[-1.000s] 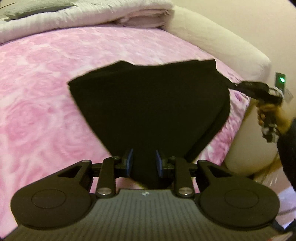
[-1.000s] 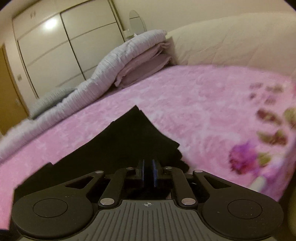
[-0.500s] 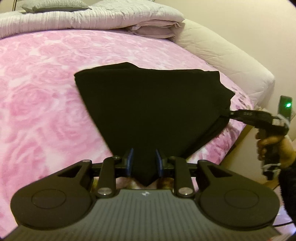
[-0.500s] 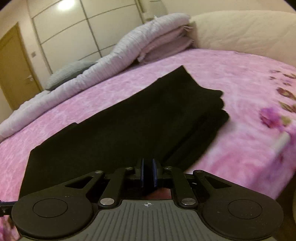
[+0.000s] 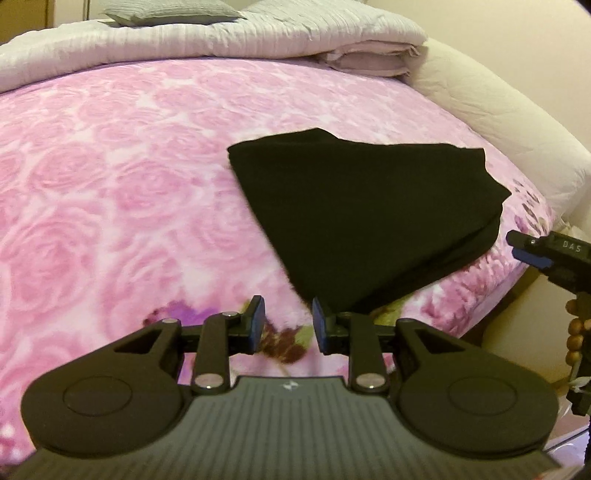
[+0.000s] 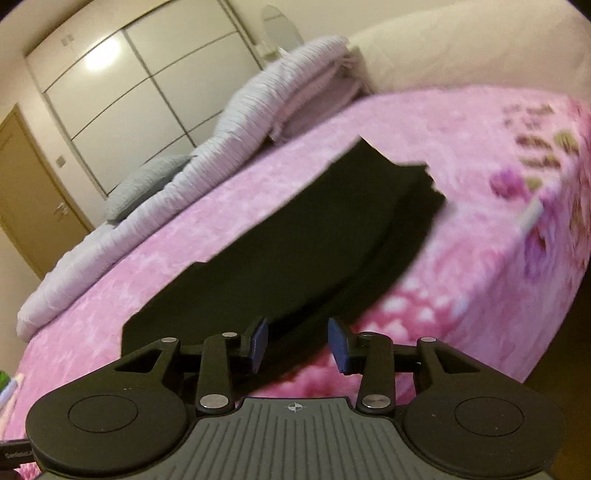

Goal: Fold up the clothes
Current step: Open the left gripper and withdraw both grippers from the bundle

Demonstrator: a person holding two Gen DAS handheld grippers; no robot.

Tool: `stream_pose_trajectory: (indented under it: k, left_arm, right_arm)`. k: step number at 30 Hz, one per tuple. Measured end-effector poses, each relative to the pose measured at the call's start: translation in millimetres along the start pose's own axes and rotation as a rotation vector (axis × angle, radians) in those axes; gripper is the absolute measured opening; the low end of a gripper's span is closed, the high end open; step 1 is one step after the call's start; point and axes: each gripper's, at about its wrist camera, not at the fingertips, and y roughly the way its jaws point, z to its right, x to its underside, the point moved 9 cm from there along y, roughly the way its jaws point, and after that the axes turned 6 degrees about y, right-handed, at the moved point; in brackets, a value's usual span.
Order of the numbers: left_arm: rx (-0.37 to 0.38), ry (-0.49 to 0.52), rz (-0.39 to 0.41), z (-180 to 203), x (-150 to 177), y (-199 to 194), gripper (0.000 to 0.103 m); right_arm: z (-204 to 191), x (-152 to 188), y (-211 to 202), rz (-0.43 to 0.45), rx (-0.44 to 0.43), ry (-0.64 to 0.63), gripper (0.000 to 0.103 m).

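Observation:
A black garment (image 5: 369, 214) lies folded in layers on the pink rose-patterned bed, near the bed's corner. My left gripper (image 5: 284, 321) is open just short of the garment's near corner, with only bedspread between its blue pads. My right gripper (image 6: 297, 341) is open too, at the garment's (image 6: 295, 236) near edge, holding nothing. In the left wrist view the right gripper's fingers (image 5: 532, 249) show at the right edge, apart from the cloth.
A pink floral bedspread (image 5: 110, 184) covers the bed. A folded grey-white duvet (image 5: 221, 40) and a grey pillow (image 5: 166, 14) lie at the far side. A cream padded headboard (image 5: 498, 107) runs along the right. Wardrobe doors (image 6: 129, 85) and a wooden door (image 6: 22, 192) stand beyond.
Both grippers let go of the black garment and opened. The cloth dropped flat onto the bed, and both grippers drew back from it toward the bed edge.

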Motion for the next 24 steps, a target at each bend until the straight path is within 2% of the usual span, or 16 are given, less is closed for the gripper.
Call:
stream_pose_trajectory:
  k: [7,17,24]
  left_arm:
    - [-0.040,0.014,0.007,2,11,-24,0.023]
    - [-0.019,0.017,0.068,11,12,-56,0.023]
    - [-0.012,0.013,0.066,7,11,-56,0.024]
  right_arm:
    - [-30,15,-17,0.008,-0.007,-0.113,0.040]
    - [-59,23,-47,0.021,-0.036,-0.198,0.040]
    - [-69,26,-51,0.015,-0.055,-0.208,0.040]
